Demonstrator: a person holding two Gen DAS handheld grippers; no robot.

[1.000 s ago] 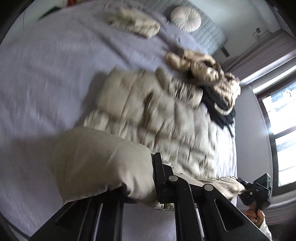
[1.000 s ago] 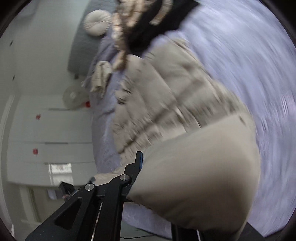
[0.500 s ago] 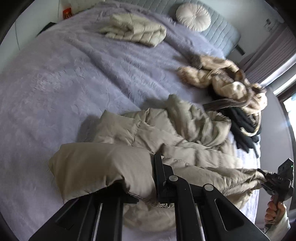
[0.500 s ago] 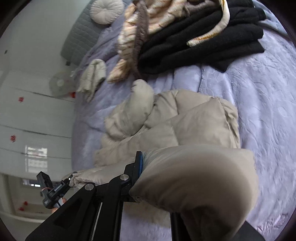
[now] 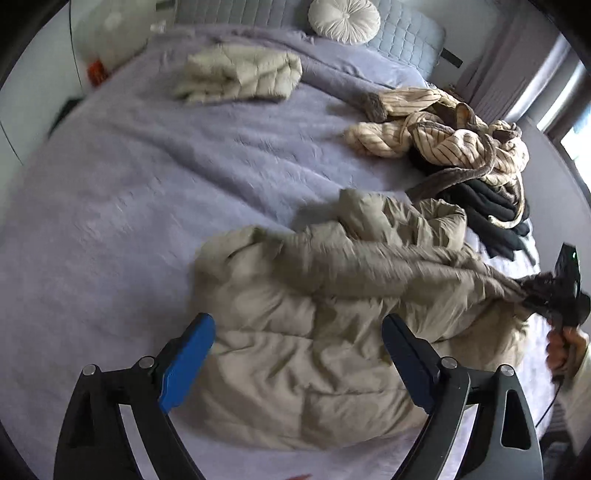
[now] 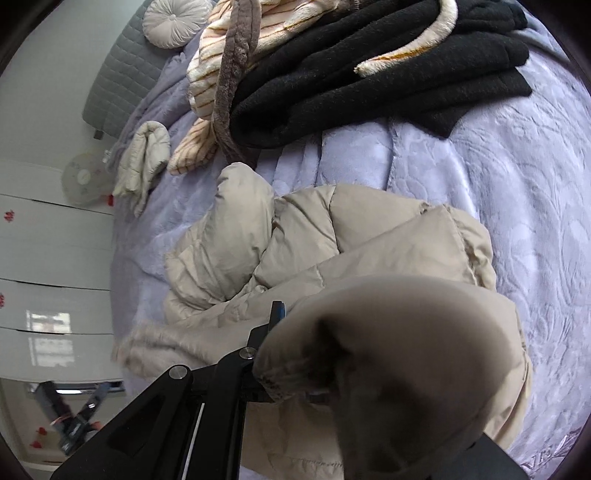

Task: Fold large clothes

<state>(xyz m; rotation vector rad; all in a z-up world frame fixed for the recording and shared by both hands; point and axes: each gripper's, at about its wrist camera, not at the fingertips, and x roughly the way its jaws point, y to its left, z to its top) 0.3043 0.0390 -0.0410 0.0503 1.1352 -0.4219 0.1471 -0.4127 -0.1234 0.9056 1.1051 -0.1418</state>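
Note:
A beige puffer jacket (image 5: 332, 314) lies crumpled on the lavender bed (image 5: 129, 184). My left gripper (image 5: 299, 354) is open and empty just above the jacket's near edge, blue pads spread wide. My right gripper (image 5: 535, 291) is seen at the far right of the left wrist view, shut on the jacket's corner and pulling it taut. In the right wrist view the jacket (image 6: 314, 243) bulges over the right gripper (image 6: 295, 332), hiding one finger. The left gripper (image 6: 79, 413) shows small at the lower left there.
A folded beige jacket (image 5: 240, 72) lies at the far side of the bed. A heap of striped cream and black clothes (image 5: 461, 147) lies beyond the jacket to the right. A round white cushion (image 5: 343, 16) rests against the grey headboard (image 5: 406, 33). A fan (image 6: 85, 181) stands by the white wardrobe.
My left gripper has let go of the jacket and opened; the released part has dropped onto the bed. The right gripper still holds its corner.

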